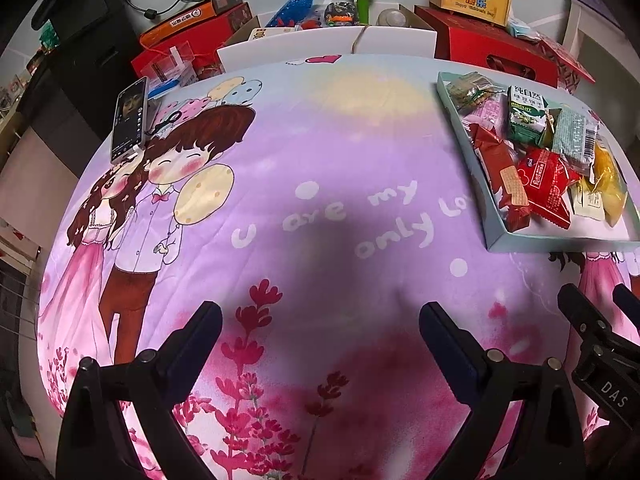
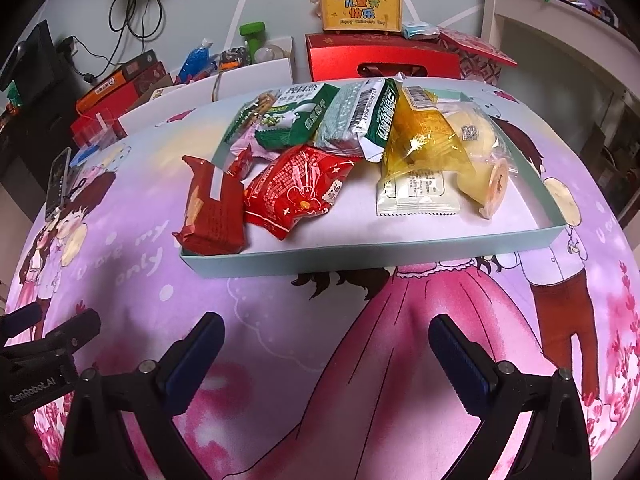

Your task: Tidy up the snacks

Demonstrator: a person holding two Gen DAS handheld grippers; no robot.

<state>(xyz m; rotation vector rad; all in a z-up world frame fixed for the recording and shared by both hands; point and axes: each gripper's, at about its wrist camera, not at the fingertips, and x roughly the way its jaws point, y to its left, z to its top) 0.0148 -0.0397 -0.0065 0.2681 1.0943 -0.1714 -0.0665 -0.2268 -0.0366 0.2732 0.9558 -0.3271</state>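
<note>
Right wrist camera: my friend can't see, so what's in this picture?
A shallow pale blue tray full of wrapped snacks sits on a pink and purple cartoon cloth: red packets, green biscuit packs and yellow cakes. The right tongs are open and empty in front of the tray.

Home room, lived-in — cartoon-couple bedsheet (image 1: 280, 152) as table cover, red gift boxes (image 2: 380, 58) and toys along the far wall, phone (image 1: 129, 118) propped far left.

Left claw (image 1: 320, 320) and right claw (image 2: 326, 330) (empty) gape.
</note>
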